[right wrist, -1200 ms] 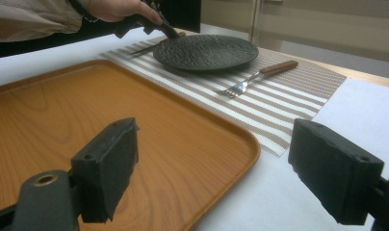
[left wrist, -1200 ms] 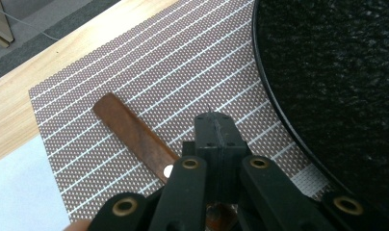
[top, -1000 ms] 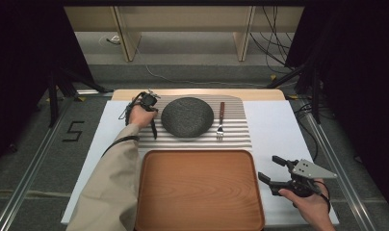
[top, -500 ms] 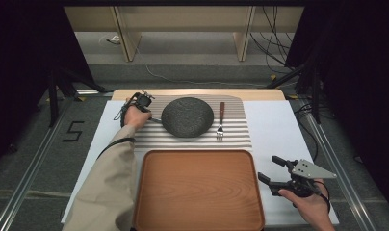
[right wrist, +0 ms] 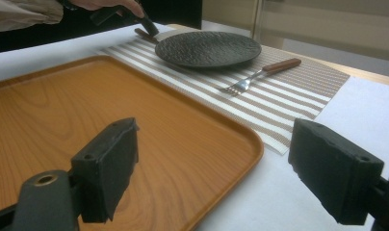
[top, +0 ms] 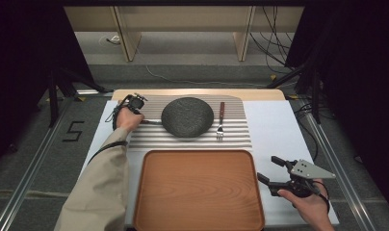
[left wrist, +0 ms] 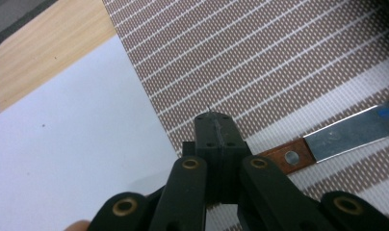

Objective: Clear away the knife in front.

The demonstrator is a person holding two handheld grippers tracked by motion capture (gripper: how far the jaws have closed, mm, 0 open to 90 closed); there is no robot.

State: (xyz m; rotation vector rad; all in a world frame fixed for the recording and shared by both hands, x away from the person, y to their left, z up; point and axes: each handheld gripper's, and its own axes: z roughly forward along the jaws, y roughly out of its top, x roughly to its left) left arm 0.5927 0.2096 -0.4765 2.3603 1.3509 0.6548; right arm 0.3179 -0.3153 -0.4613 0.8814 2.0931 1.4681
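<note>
My left gripper (top: pixel 138 118) is at the far left of the striped placemat (top: pixel 233 138), shut on the handle of a table knife (top: pixel 151 122). In the left gripper view the jaws (left wrist: pixel 215 126) meet tip to tip, and the brown riveted handle and steel blade (left wrist: pixel 346 132) stick out to their right. The blade lies level and points at the dark round plate (top: pixel 188 116). A wooden-handled fork (top: pixel 220 122) lies right of the plate. My right gripper (top: pixel 270 169) rests open at the near right, jaws wide apart (right wrist: pixel 221 168) with nothing between them.
A large empty wooden tray (top: pixel 197 155) lies in front of the placemat, its corner (right wrist: pixel 252 144) just ahead of my right gripper. White table cover (top: pixel 279 130) surrounds the mat. A person's sleeve (top: pixel 98 187) reaches along the tray's left side.
The left gripper has shifted left and a little away, and the knife it holds has swung from pointing towards the near edge to lying level towards the plate. The right gripper has stayed put.
</note>
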